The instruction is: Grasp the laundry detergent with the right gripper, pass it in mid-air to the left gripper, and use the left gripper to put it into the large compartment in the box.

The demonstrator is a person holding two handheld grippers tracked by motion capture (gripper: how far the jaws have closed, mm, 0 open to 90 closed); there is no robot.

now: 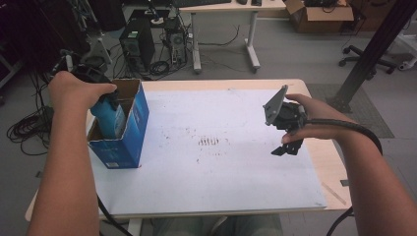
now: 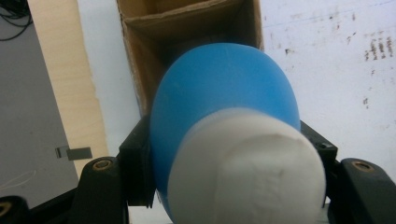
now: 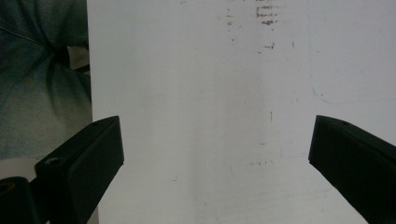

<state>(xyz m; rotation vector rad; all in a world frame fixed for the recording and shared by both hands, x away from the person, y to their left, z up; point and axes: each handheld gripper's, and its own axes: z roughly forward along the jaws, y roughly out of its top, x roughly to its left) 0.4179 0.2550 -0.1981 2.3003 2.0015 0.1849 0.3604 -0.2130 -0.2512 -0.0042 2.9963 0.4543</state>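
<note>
A blue bottle (image 1: 109, 117) with a white cap (image 2: 247, 172) hangs inside the open top of a blue cardboard box (image 1: 129, 133) at the table's left edge. My left gripper (image 2: 229, 149) is shut on the bottle, one black jaw pressing each side of its body, and in the left gripper view the bottle's bottom end points into the box's brown interior (image 2: 187, 32). My right gripper (image 1: 287, 146) hovers over the right part of the white sheet (image 1: 211, 152). In the right gripper view its jaws stand wide apart with nothing between them, so it is open.
The white sheet covers most of the wooden table (image 1: 324, 157) and carries faint brown smudges (image 1: 209, 141) near its middle. Beyond the table stand a computer tower (image 1: 136, 45), cables, a desk and a cardboard box (image 1: 319, 14) on the floor.
</note>
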